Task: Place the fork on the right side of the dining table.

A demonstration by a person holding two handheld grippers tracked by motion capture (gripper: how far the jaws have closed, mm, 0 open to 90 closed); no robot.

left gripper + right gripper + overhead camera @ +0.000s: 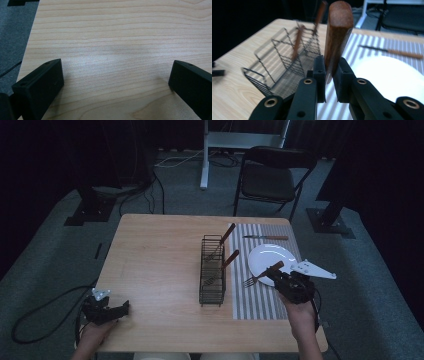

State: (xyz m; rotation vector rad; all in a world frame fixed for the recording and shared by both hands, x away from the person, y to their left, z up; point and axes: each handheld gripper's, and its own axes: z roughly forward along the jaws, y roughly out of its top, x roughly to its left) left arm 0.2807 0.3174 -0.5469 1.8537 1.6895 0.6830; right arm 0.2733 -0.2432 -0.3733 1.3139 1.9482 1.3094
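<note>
two hand-held grippers are mine: my left hand-held gripper rests jaws apart on the bare surface. right of it stands the wire basket; beyond, my right hand-held gripper clamps a wooden-handled fork just beside the white plate.

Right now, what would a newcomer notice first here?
The right gripper, its fingers shut on a wooden-handled fork beside the white plate on the striped mat. Next, the black wire basket at mid-table with two wooden-handled utensils in it. The left gripper rests open at the table's near left corner.
</note>
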